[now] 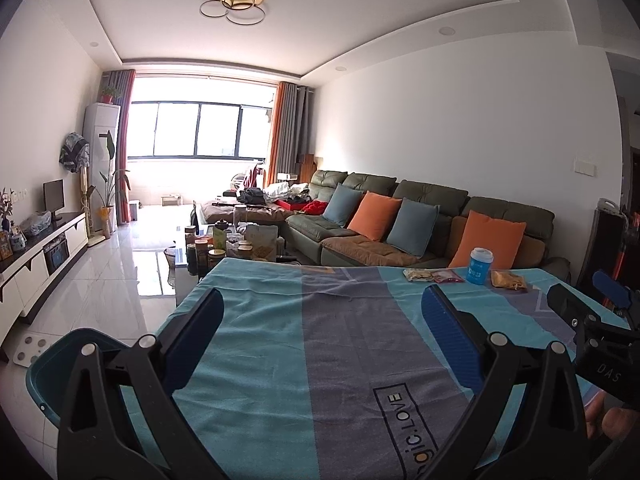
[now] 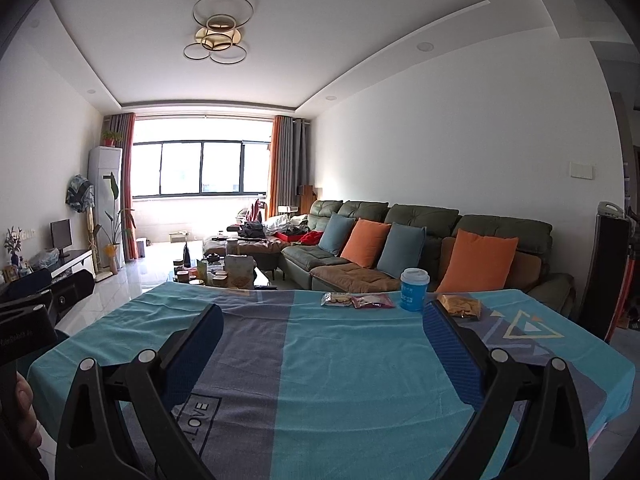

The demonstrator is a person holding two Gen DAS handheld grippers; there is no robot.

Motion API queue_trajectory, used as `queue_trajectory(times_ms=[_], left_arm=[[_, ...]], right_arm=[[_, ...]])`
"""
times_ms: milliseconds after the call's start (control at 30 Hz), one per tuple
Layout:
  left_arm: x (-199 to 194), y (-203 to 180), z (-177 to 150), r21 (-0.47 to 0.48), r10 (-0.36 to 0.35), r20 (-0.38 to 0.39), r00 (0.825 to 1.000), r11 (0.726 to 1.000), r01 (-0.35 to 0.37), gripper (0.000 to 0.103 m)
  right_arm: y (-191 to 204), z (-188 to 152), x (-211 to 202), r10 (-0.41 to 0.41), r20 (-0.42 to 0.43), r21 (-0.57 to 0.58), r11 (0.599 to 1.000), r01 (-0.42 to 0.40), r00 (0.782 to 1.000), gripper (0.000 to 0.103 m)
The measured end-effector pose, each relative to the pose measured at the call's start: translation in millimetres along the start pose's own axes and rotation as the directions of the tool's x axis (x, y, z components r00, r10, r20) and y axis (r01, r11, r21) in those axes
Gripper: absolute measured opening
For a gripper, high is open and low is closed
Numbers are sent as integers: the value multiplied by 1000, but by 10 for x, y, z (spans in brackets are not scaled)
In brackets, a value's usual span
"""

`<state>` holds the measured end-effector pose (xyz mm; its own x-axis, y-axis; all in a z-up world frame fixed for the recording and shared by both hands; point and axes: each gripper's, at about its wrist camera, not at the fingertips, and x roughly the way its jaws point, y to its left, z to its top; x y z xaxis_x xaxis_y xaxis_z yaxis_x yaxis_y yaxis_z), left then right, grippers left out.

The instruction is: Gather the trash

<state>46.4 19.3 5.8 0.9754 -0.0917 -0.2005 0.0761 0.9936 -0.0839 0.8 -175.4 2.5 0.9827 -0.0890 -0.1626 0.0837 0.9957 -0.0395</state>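
Trash lies along the far edge of the teal and grey tablecloth (image 2: 340,360): a blue paper cup (image 2: 414,289) with a white lid, a yellow-brown wrapper (image 2: 460,306), a red-pink wrapper (image 2: 372,301) and a pale snack packet (image 2: 335,299). The left wrist view shows the same cup (image 1: 480,265), yellow wrapper (image 1: 509,280) and packets (image 1: 434,276) at the far right. My left gripper (image 1: 322,300) is open and empty over the near-left part of the table. My right gripper (image 2: 322,314) is open and empty, well short of the trash. A teal bin (image 1: 56,364) stands low at the table's left edge.
A green sofa (image 2: 420,240) with orange and blue cushions runs behind the table. A coffee table (image 1: 224,248) crowded with jars stands beyond the far-left corner. A TV cabinet (image 1: 36,264) lines the left wall. A white scale (image 1: 34,350) lies on the tiled floor.
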Motion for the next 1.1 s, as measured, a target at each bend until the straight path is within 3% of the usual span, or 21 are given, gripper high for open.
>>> queue_trajectory(times_ms=[300,1100], left_arm=[[-117,52,-49,0,23,-9,1000,1000,-23,98],[-172,37,-104,4,6,-23,1000,1000,-6,98]], right_arm=[[20,-28,-50,5,3,-1,1000,-5,1000,96],[42,-51,-72,3,-24,-14,1000,-3,1000,96]])
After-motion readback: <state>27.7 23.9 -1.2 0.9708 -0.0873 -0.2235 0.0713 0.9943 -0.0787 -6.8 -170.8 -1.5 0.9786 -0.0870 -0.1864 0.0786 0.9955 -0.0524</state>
